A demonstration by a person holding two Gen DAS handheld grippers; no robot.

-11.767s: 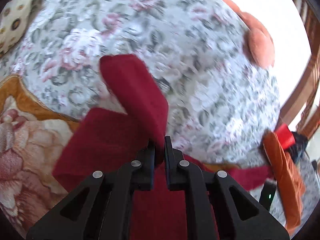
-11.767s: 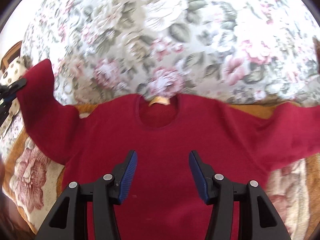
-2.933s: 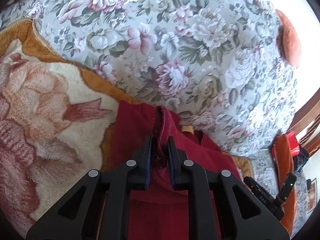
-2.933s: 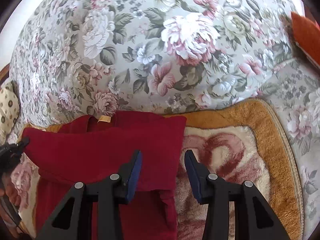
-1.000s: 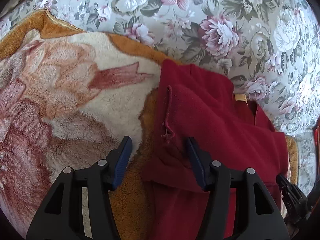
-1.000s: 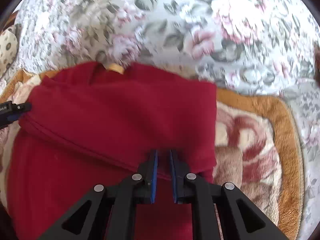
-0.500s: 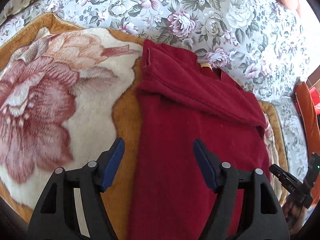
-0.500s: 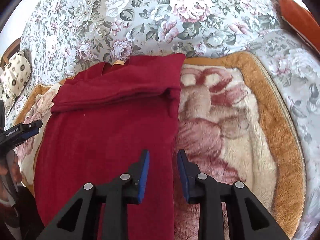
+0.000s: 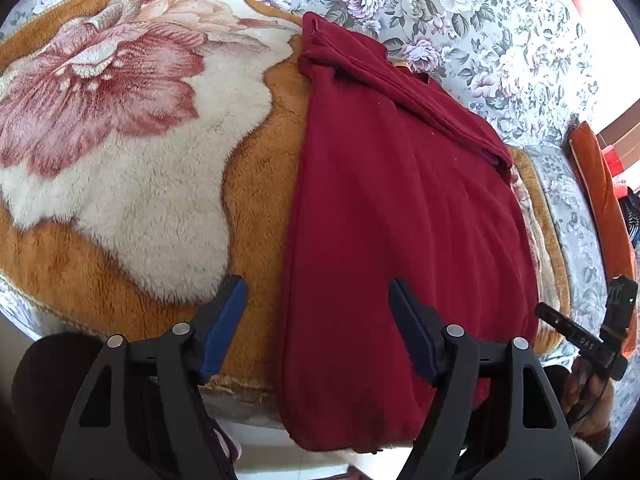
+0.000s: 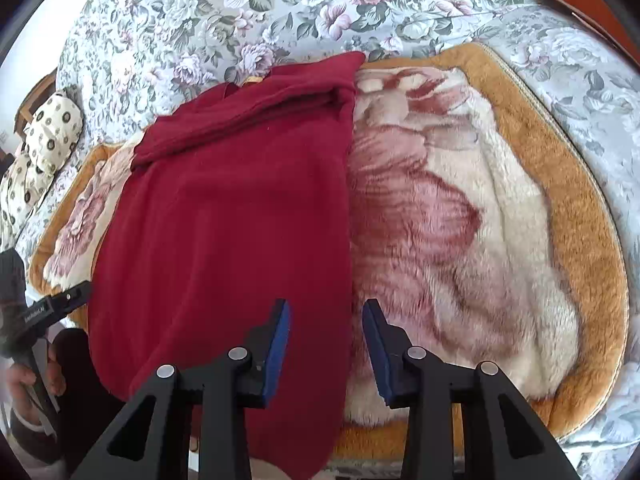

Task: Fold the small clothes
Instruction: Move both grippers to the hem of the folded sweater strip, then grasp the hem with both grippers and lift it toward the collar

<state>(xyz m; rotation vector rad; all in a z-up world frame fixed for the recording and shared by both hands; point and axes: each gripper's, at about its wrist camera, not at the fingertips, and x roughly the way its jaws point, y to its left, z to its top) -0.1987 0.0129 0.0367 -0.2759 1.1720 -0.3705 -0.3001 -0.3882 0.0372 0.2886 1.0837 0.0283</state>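
Nearest me, my left gripper (image 9: 316, 320) and right gripper (image 10: 326, 338) have just been opening and hold nothing, one over each side edge of the dark red fleece sweater (image 9: 400, 220). It lies sleeves-folded on a tan plush floral blanket (image 10: 480, 220), its collar toward the grey floral bedspread (image 10: 240, 12) beyond.

Both wrist views look steeply down, sharing the sweater (image 9: 400, 208).

Red sweater (image 9: 400, 208) lies on fleece blanket (image 9: 160, 208) over floral bed (image 10: 280, 12).
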